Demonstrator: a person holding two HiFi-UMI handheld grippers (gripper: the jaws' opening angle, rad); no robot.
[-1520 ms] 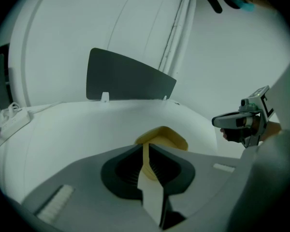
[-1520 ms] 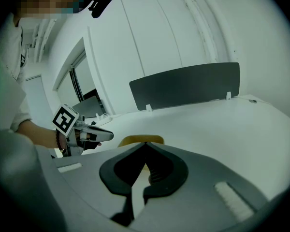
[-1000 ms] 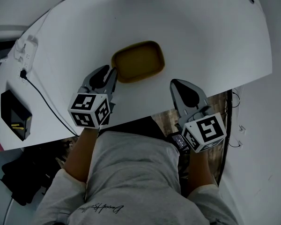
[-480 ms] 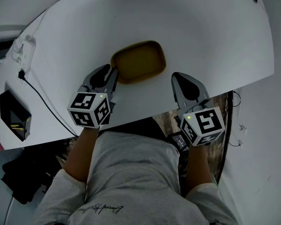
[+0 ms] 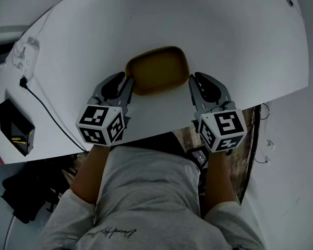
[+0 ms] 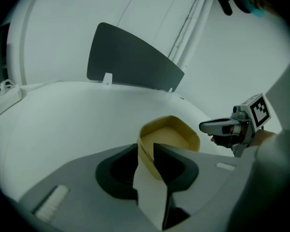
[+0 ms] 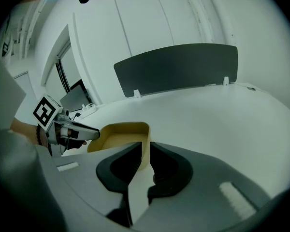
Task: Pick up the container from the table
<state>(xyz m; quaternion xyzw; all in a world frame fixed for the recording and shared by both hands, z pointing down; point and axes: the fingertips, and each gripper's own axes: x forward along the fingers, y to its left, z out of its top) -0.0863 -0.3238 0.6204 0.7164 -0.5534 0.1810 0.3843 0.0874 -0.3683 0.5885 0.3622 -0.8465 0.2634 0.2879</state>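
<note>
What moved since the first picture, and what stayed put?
The right tool moved across the table to the right end of the container. Its jaws are opening, with the rim between them. The left tool stayed on the left rim, and the container stayed on the table.
</note>
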